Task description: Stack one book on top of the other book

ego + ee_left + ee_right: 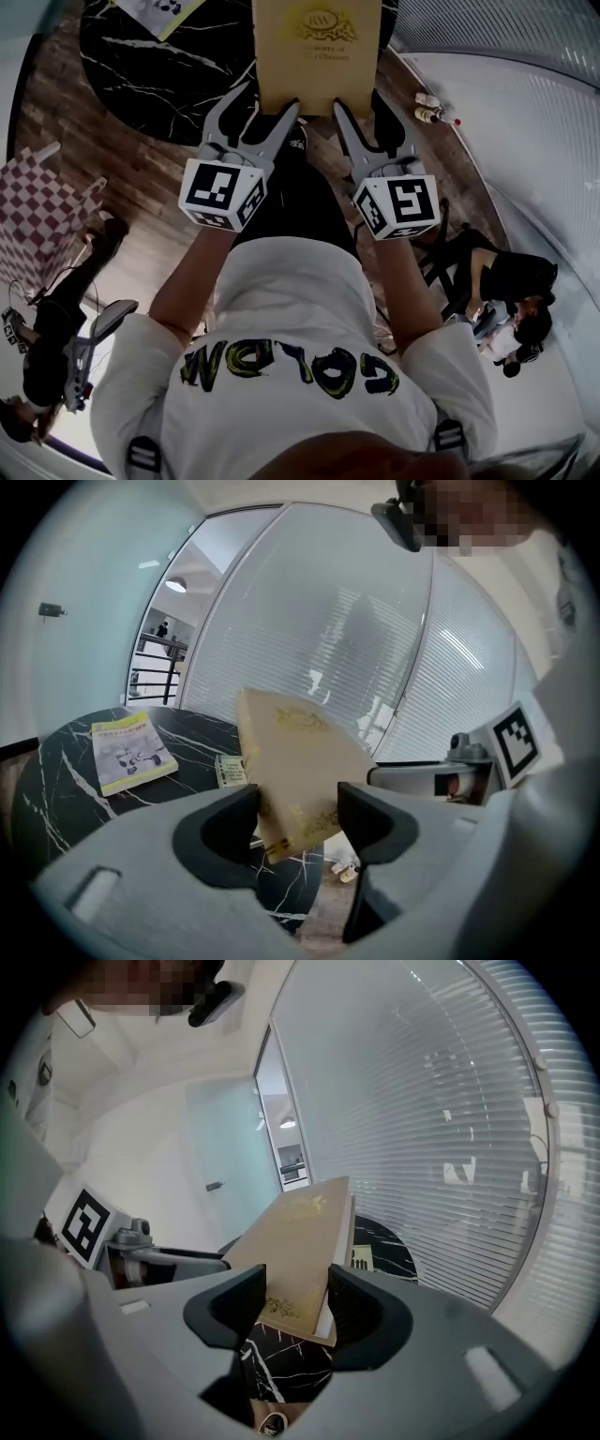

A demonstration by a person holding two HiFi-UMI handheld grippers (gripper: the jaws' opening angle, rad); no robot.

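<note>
A tan book (317, 52) is held above a round black marble table (159, 75) by both grippers.

The near edge of the tan book is pinched by the left gripper (262, 105) at its left corner and by the right gripper (364, 111) at its right corner (in each gripper view both pads are seen pressed against the covers). The book is tilted, its far end raised, and it is carried clear of the tabletop. A second book with a yellow-green cover (131, 752) is seen lying flat on the table, off to the left and well apart from the held one. A small printed card (230, 771) lies beside it.
</note>
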